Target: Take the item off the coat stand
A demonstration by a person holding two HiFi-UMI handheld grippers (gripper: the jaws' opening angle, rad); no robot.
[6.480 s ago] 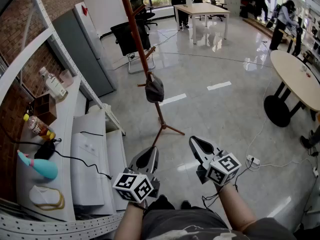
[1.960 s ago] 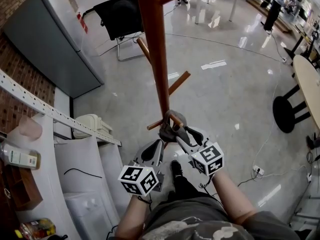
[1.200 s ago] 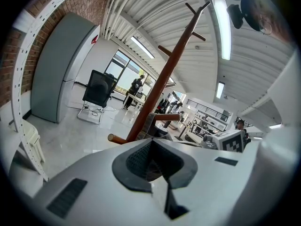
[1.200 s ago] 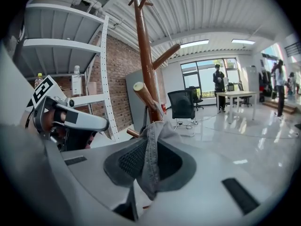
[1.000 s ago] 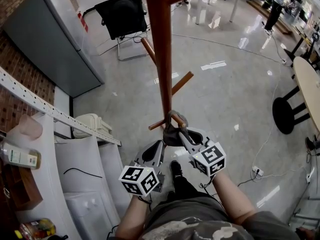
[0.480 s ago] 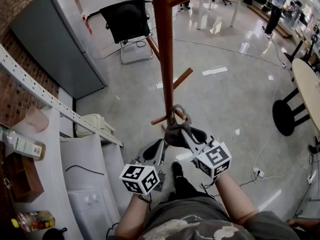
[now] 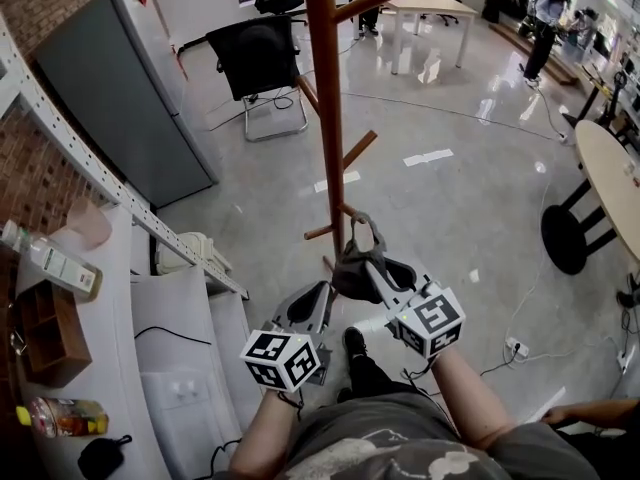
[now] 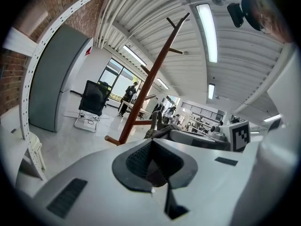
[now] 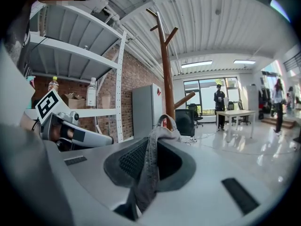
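The brown wooden coat stand point(image 7: 325, 98) rises straight ahead of me, with short pegs low on its pole. My right gripper point(image 7: 372, 265) is shut on a grey fabric item point(image 7: 350, 271) with a loop strap point(image 7: 368, 233). That loop sits just right of the lowest peg tip point(image 7: 350, 212); whether they touch is unclear. In the right gripper view the grey fabric point(image 9: 153, 159) is pinched between the pads, with the coat stand point(image 9: 167, 79) behind it. My left gripper point(image 7: 307, 308) hangs lower left of the item, shut with nothing in it.
A white shelf point(image 7: 130, 298) with bottles and a wooden box runs along my left, beside a grey cabinet point(image 7: 120, 98). A black chair point(image 7: 260, 58) stands behind the stand. At the right edge is a round table point(image 7: 610, 178), and cables lie on the glossy floor.
The right gripper has come slightly right and back from the pole with the grey item, and the loop has slid out toward the peg's tip. The left gripper has stayed put.
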